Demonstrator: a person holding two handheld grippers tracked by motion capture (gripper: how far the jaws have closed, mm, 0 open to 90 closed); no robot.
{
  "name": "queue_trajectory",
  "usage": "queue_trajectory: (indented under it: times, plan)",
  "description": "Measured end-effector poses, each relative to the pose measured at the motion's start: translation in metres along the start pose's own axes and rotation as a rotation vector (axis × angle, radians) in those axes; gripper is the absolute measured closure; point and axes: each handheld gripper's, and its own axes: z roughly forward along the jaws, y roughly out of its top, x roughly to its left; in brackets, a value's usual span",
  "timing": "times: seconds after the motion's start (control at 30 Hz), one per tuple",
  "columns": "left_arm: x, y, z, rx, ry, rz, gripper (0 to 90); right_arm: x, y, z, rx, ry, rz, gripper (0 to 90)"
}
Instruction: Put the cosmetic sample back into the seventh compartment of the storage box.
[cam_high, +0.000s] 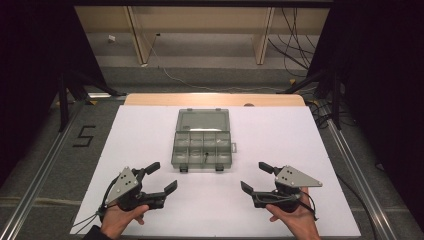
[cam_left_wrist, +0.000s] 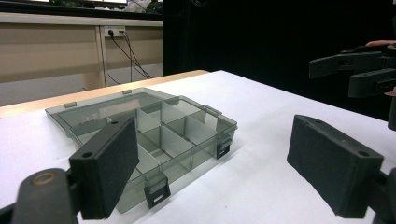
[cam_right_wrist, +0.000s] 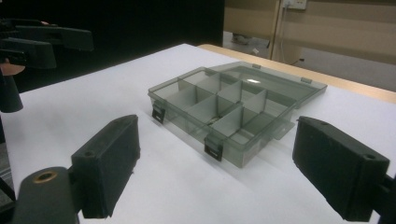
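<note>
Nothing looked begun: the translucent grey plastic compartment box (cam_high: 203, 144) lay open on the white table (cam_high: 280, 145), untouched, while the left gripper (cam_high: 164, 176) and right gripper (cam_high: 254, 176) hovered wide-jawed and empty.

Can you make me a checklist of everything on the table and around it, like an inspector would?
Surface: white sheet over a wooden table.
Job's things: clear grey box with dividers, lid open and lying flat behind it; two black latches on the front edge; a small dark thing in one compartment, too small to tell.
Clutter: nothing seen.
Grippers: left gripper and right gripper both open, holding nothing, apart from the box.
Cables: cables on the floor beyond the table.
Surroundings: wooden bench legs, dark curtains, a "5" mark on the floor.
</note>
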Motion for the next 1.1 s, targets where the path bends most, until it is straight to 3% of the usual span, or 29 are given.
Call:
queue_trajectory:
  times: [0.17, 0.2, 0.37, 0.4, 0.47, 0.53, 1.1]
  plan:
    - [0.0001, 0.0001, -0.0001, 0.000, 0.000, 0.001, 15.5, 0.0007, -0.0017, -0.0036, 0.016, -0.011, 0.006, 15.9]
    - [0.0002, 0.0001, -0.0001, 0.000, 0.000, 0.001, 15.5, 0.0013, -0.0022, -0.0025, -0.013, -0.010, 0.005, 15.9]
    - [-0.0003, 0.0001, 0.0003, 0.000, -0.001, -0.002, 15.5, -0.0002, 0.0003, -0.0048, -0.006, -0.024, 0.001, 15.9]
    - [-0.0003, 0.0001, 0.0003, 0.000, -0.001, -0.002, 15.5, -0.0017, 0.0002, -0.0041, -0.014, -0.030, -0.017, 15.9]
    - [-0.0002, 0.0001, 0.0004, 0.000, -0.001, -0.001, 15.5, -0.0017, -0.0003, -0.0021, -0.028, -0.013, -0.005, 15.9]
    - [-0.0002, 0.0001, 0.0004, 0.000, -0.001, -0.002, 15.5, -0.0016, 0.0002, -0.0035, -0.006, -0.023, -0.005, 15.9]
    - [0.0001, 0.0003, 0.0000, -0.001, 0.001, 0.003, 15.5, -0.0022, 0.0005, -0.0029, -0.010, -0.024, -0.012, 15.9]
